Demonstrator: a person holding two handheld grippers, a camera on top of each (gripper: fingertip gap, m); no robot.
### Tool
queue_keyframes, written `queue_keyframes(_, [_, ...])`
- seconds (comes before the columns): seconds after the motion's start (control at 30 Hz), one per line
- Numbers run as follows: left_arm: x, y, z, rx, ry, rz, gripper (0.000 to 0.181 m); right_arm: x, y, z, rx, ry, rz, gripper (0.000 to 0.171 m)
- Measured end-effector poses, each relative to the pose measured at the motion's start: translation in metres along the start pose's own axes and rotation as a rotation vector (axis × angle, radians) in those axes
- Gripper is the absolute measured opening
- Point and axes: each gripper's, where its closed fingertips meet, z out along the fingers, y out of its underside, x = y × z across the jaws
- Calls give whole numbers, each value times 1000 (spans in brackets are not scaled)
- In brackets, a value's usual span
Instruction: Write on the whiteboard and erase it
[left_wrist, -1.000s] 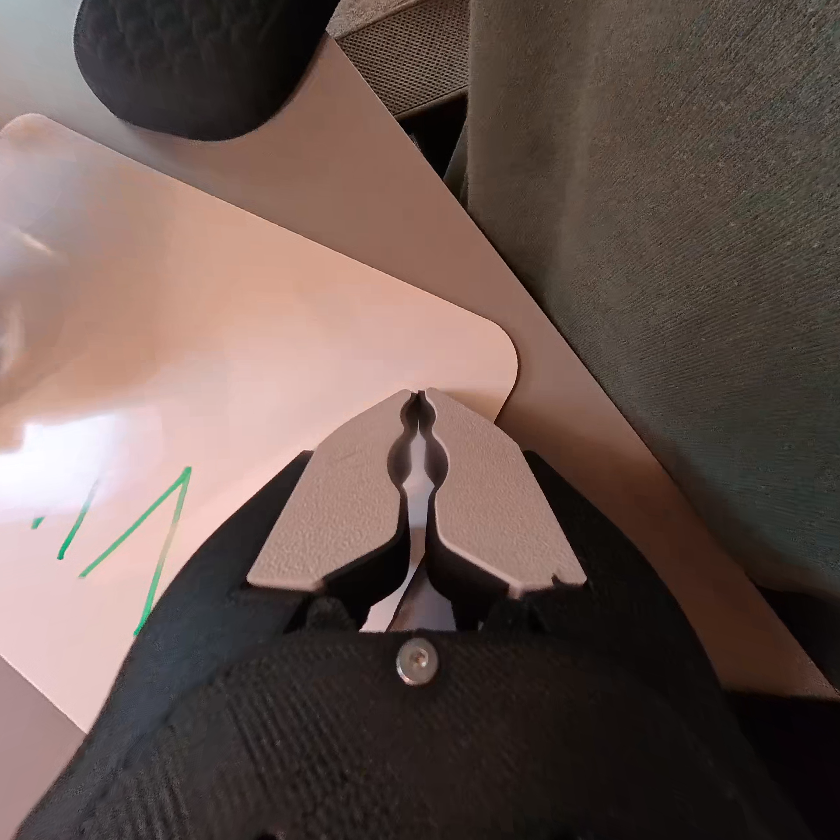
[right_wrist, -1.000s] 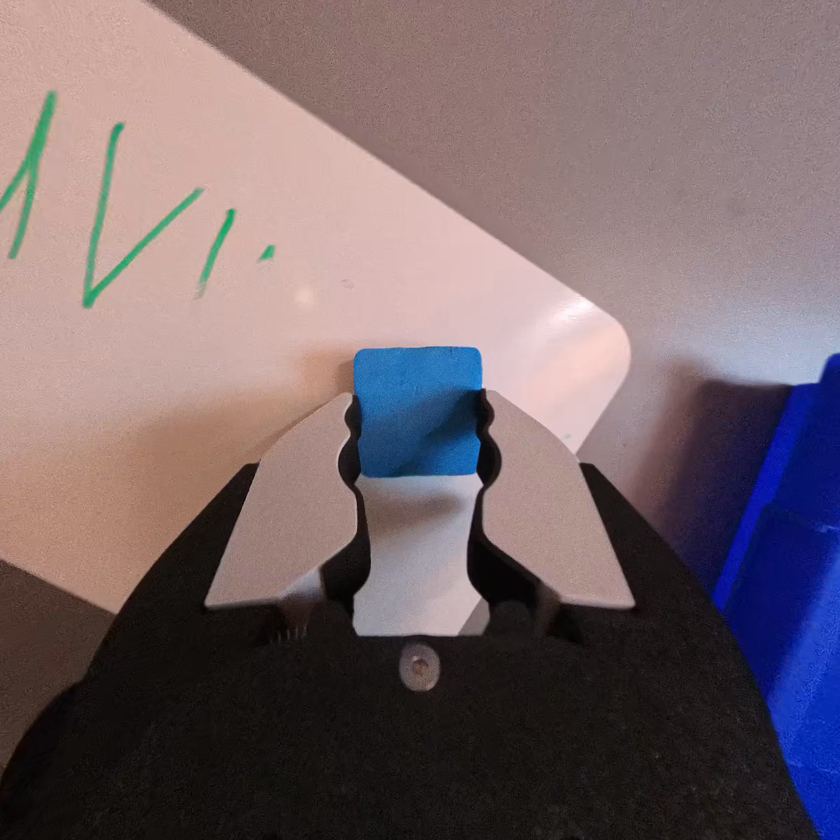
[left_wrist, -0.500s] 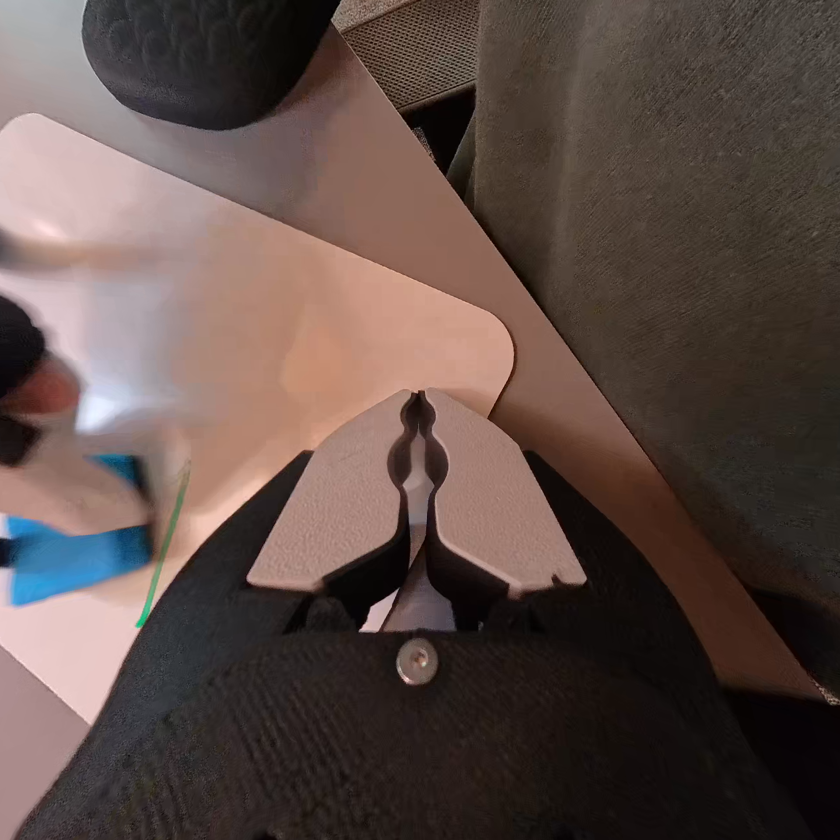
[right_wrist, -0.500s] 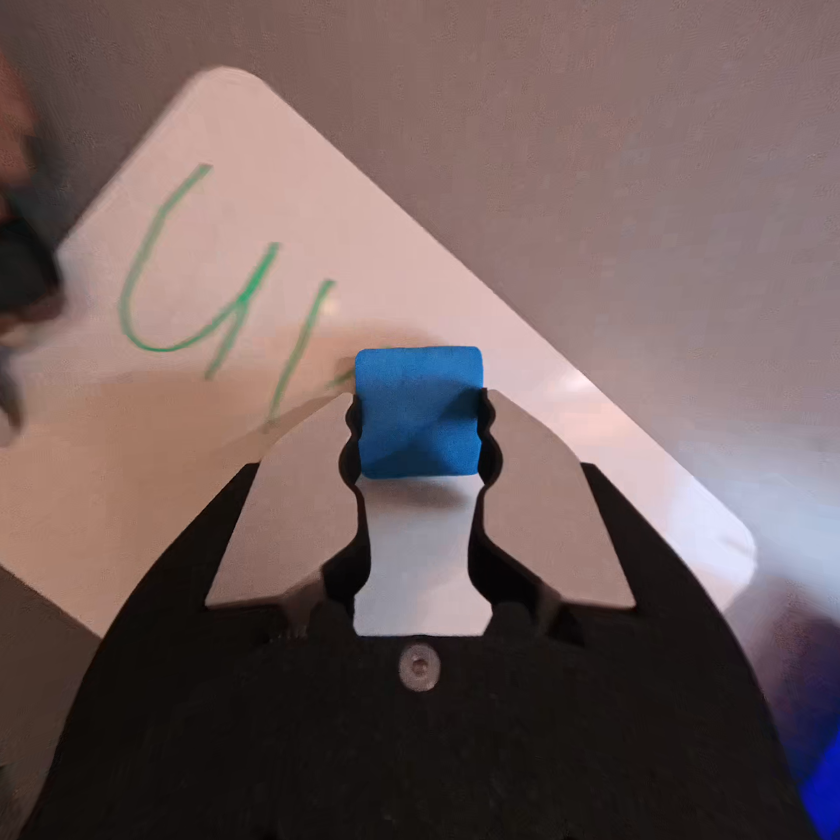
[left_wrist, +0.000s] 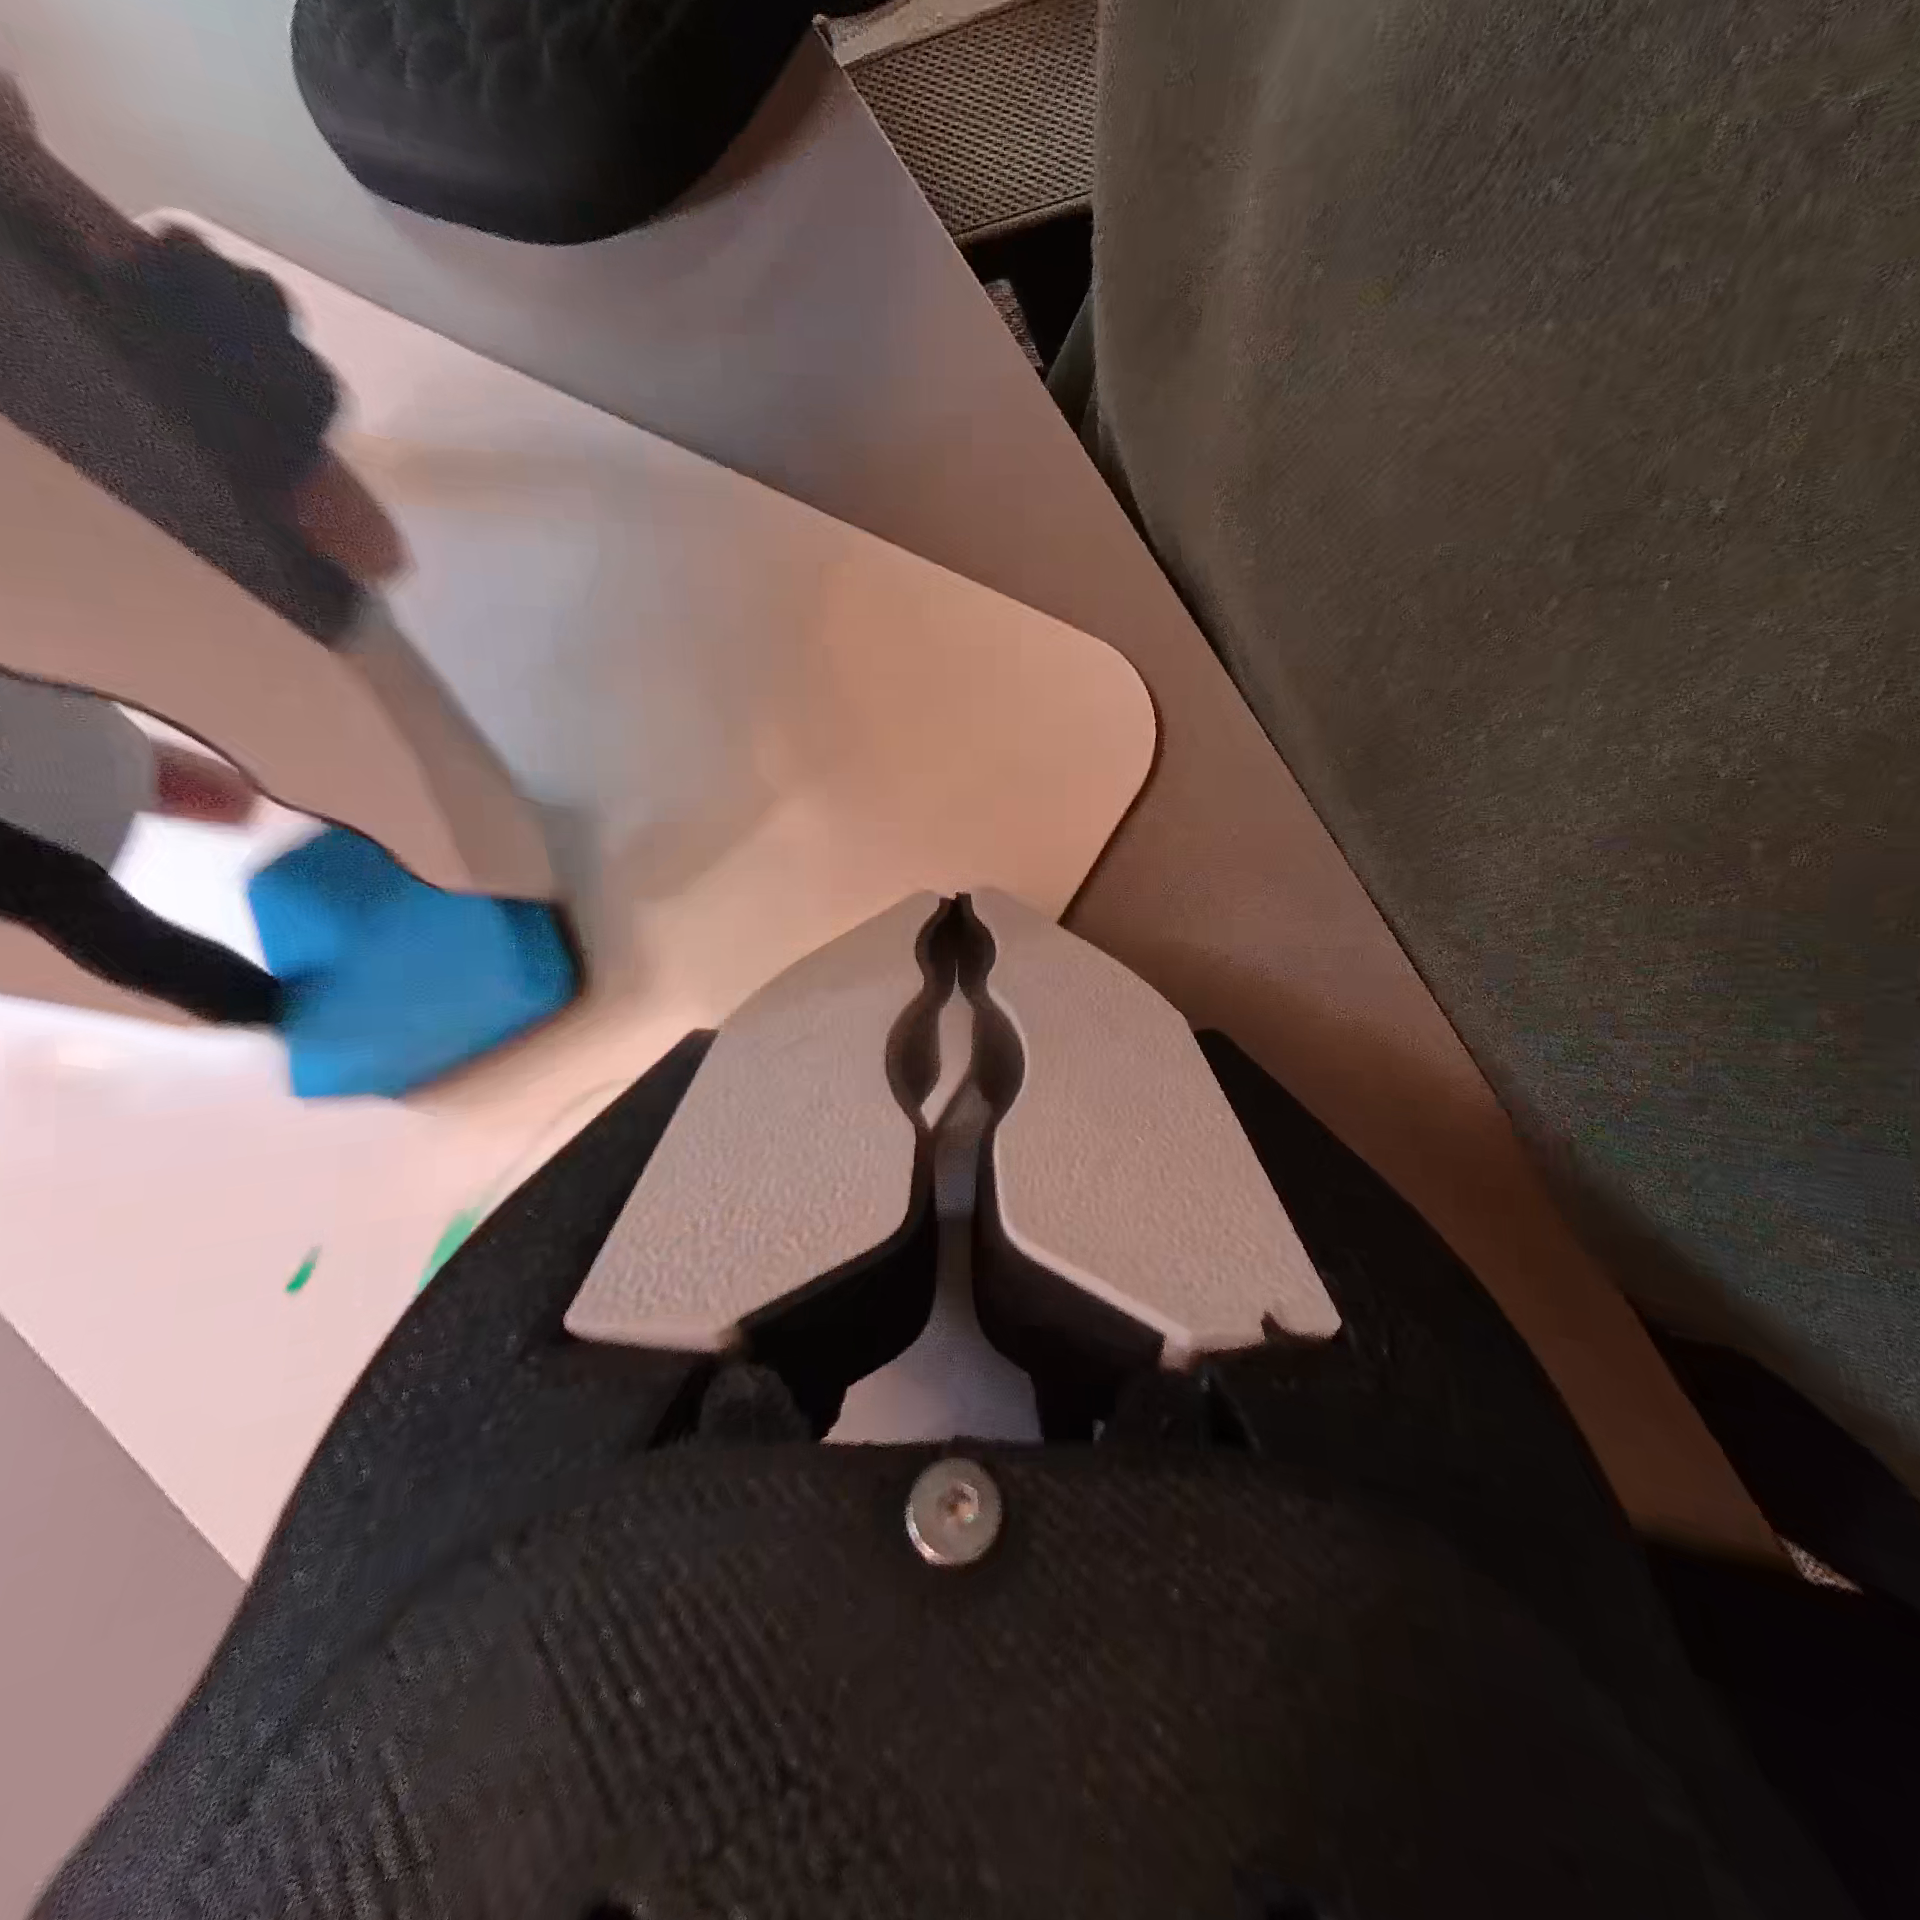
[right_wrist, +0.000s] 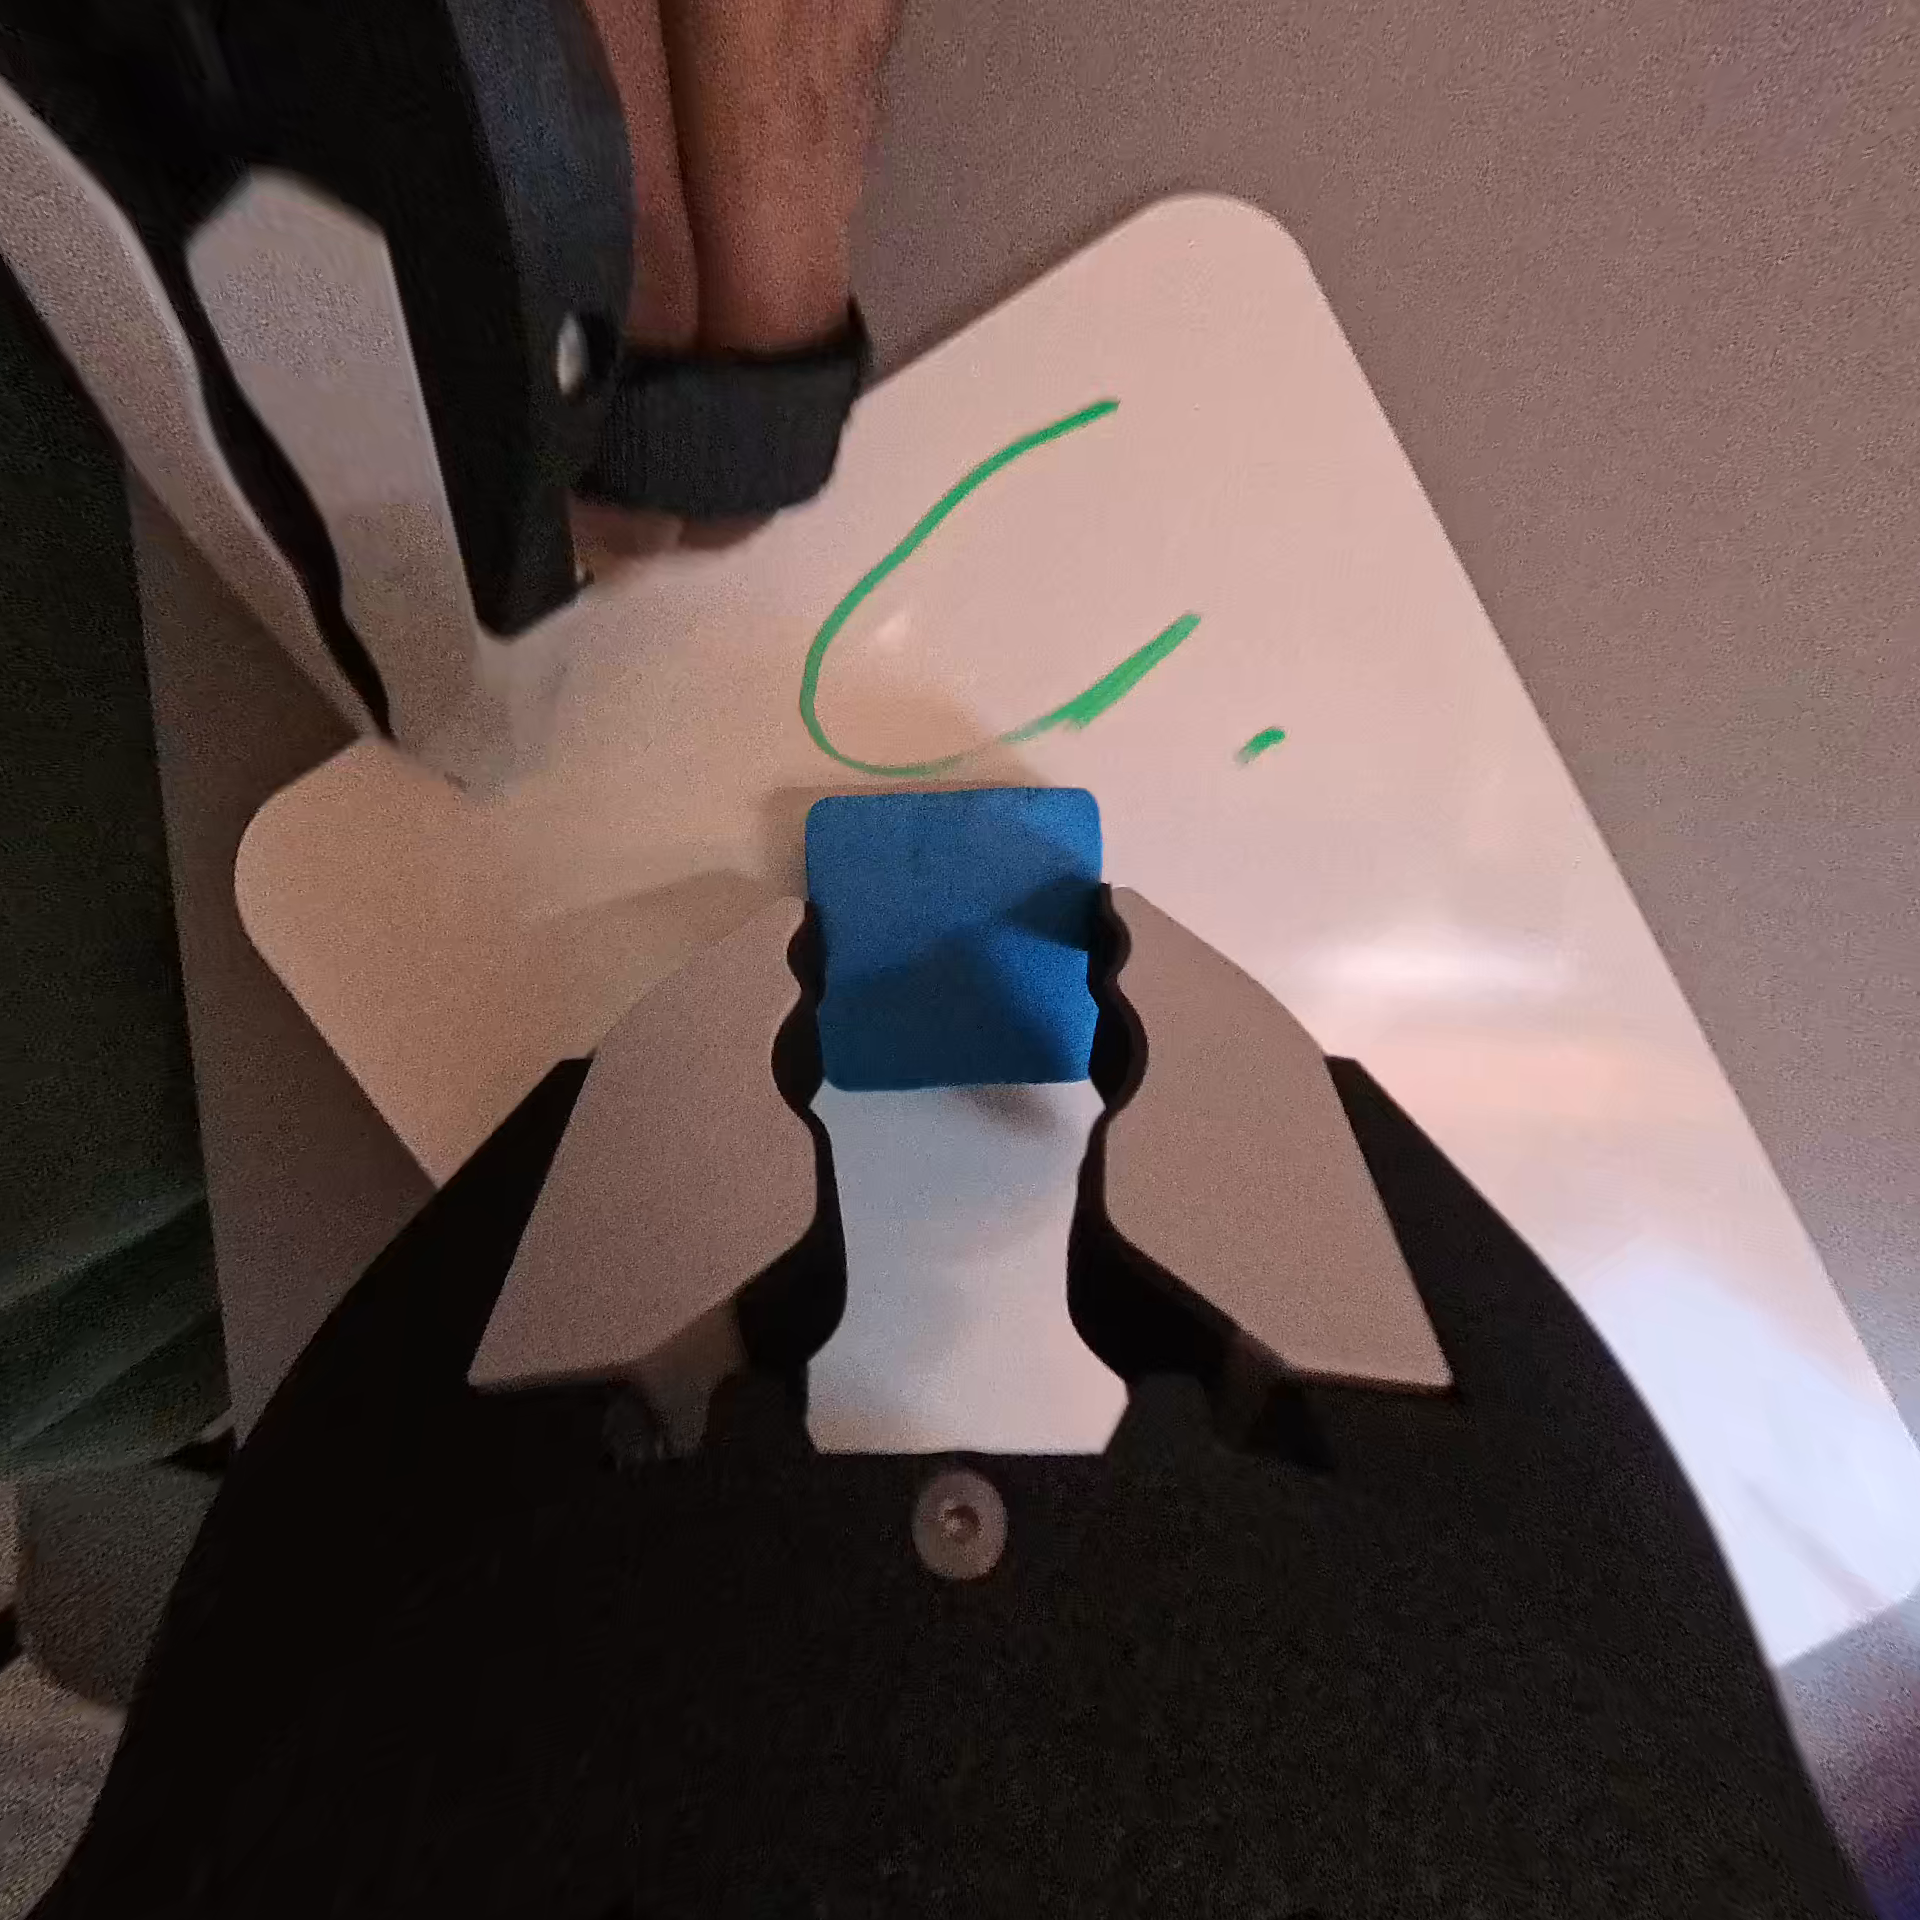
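Right gripper (right_wrist: 951, 904) jaws clamp blue eraser (right_wrist: 951, 935) on whiteboard (right_wrist: 1403, 831); left gripper (left_wrist: 958, 909) jaws seemingly closed.

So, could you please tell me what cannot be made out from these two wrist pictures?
- Left wrist view: the right gripper and its blue foam eraser block are motion-blurred.
- Right wrist view: the eraser's contact with the white rounded whiteboard is hidden beneath the block.
- Left wrist view: the green marker strokes are mostly hidden by the left gripper.

Each claw (left_wrist: 958, 914) (right_wrist: 951, 904) has grey, wavy-edged fingers on a black textured body with one silver screw (left_wrist: 954, 1523).
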Motion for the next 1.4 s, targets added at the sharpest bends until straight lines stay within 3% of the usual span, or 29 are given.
queue_keyframes(0.07, [3, 2, -3, 9, -20, -16, 0, 34, 22, -11, -45, 61, 103, 50])
queue_keyframes(0.13, [4, 2, -3, 4, -52, 2, 0, 69, 18, -9, -49, 130, 164, 50])
queue_keyframes(0.17, [4, 2, -3, -1, -57, 5, 1, 69, 1, -1, -27, 137, 141, 50])
queue_keyframes(0.23, [3, 2, -3, 4, -56, -8, 1, 28, -36, 18, 47, 45, 1, 50])
queue_keyframes(0.33, [0, 6, -6, -9, -82, -16, 1, -22, -25, 12, 0, -71, -139, 50])
queue_keyframes(0.43, [0, 6, -7, -17, -100, 0, 1, 29, -6, 3, -32, 7, 8, 50])
queue_keyframes(0.5, [1, 5, -6, -12, -100, -2, 1, 51, -29, 14, -10, 61, 18, 50])
queue_keyframes(0.57, [3, 5, -7, 2, -93, -19, 1, 10, -62, 30, 70, -27, -108, 50])
queue_keyframes(0.67, [4, 10, -12, -8, -132, -4, 1, -33, -35, 17, 27, -160, -222, 50])
queue_keyframes(0.73, [5, 12, -15, -12, -153, 13, 0, 2, -13, 6, -4, -101, -81, 49])
queue_keyframes(0.8, [5, 11, -14, -11, -153, 21, 0, 45, -22, 11, -30, 36, -60, 49])
queue_keyframes(0.83, [5, 11, -13, -9, -150, 20, 1, 46, -42, 20, -1, 51, -90, 49])
queue_keyframes(0.9, [6, 10, -14, -7, -154, 26, 1, 1, -79, 38, 88, -65, -197, 50])
queue_keyframes(0.97, [12, 11, -13, -17, -158, 77, 1, -25, -64, 32, 33, -117, -309, 49])
queue_keyframes(1.03, [11, 11, -13, -22, -185, 106, 1, -13, -35, 18, -42, -160, -273, 49])
queue_keyframes(1.13, [11, 11, -13, -17, -165, 80, 0, 33, -63, 31, -34, -37, -243, 49])
queue_keyframes(1.2, [11, 11, -13, -19, -175, 93, 0, 16, -88, 44, 29, -86, -276, 49])
queue_keyframes(1.3, [11, 11, -12, -23, -184, 99, 1, -20, -60, 29, -6, -227, -357, 49])
queue_keyframes(1.33, [11, 11, -12, -21, -176, 89, 1, -17, -53, 26, -9, -243, -335, 49])
queue_keyframes(1.4, [11, 11, -12, -17, -163, 74, 1, 20, -63, 32, -20, -115, -307, 49])
